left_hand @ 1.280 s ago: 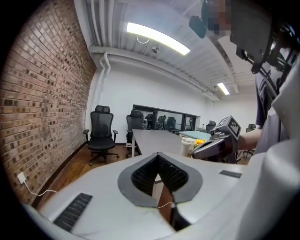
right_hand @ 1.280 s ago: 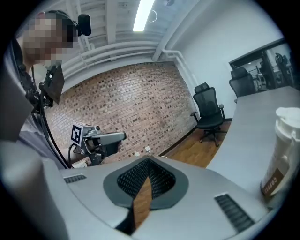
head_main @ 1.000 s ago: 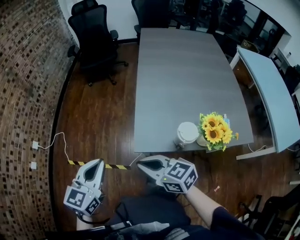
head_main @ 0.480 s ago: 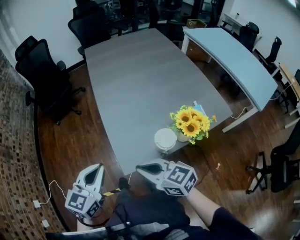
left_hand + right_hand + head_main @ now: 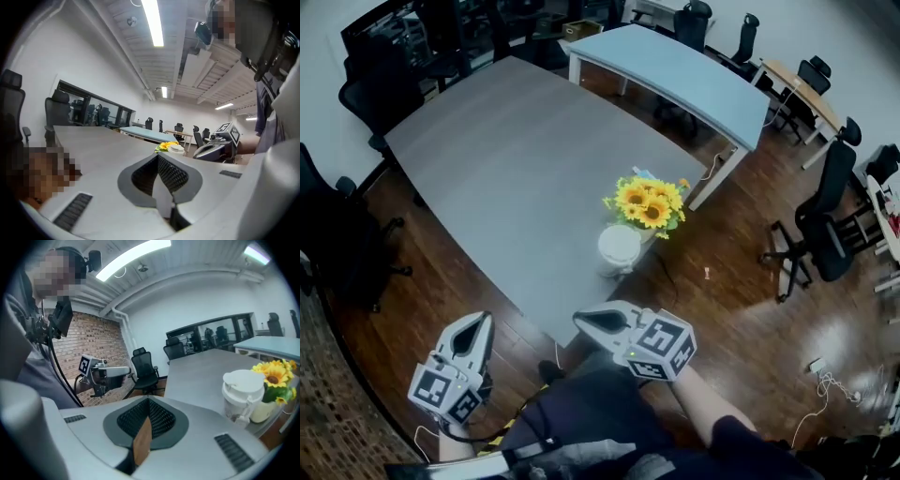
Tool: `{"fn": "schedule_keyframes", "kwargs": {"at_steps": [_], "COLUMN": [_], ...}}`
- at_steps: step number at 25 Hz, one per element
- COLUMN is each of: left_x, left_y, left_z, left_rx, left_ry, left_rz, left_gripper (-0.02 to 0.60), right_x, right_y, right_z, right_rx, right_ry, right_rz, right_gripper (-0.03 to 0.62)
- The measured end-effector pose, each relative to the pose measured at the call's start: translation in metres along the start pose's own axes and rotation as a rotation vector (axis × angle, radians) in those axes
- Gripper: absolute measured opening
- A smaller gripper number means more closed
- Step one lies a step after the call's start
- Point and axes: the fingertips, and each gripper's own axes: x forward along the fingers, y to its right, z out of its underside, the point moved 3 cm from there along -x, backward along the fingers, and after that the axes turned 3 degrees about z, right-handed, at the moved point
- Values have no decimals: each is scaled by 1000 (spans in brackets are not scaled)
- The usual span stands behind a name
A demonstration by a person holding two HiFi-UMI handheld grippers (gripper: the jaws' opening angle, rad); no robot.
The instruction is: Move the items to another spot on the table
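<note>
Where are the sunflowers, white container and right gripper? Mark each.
sunflowers [image 5: 649, 202]: head view, the blooms
white container [image 5: 619, 247]: head view, its lid
right gripper [image 5: 582, 322]: head view, closed jaw tips

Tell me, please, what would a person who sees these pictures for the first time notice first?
The bunch of yellow sunflowers stands out most, near the closest corner of the long grey table, with a white-lidded jug right beside it on the person's side. Lower in the head view, off the table, the left gripper and the right gripper are held in front of the person's body, jaws together and empty.
</note>
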Motion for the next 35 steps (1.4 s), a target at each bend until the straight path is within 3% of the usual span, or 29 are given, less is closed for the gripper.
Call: {"fn": "schedule_keyframes", "kwargs": {"at_steps": [4, 8, 14, 19, 23, 28, 35], "left_x": [15, 37, 106, 170, 208, 248, 278], "left_y": [-1, 17, 44, 62, 68, 76, 86], "left_z": [4, 3, 28, 46, 65, 79, 96], "left_rx": [-19, -14, 201, 241, 288, 336, 352], "left_ry": [-18, -37, -143, -180, -263, -310, -351], "left_rz": [121, 229, 405, 526, 595, 611, 635], "left_gripper": [20, 20, 24, 291, 416, 430, 430], "right_x": [-20, -48, -87, -114, -137, -151, -129], "right_y": [10, 16, 1, 6, 14, 36, 79], "right_z": [3, -1, 29, 58, 66, 68, 48], "right_rx": [8, 68, 98, 168, 229, 249, 154], "right_ry": [-3, 23, -42, -35, 10, 53, 65], "right_rz": [197, 309, 403, 455, 486, 501, 421], "right_gripper": [6, 9, 11, 11, 11, 11, 11]}}
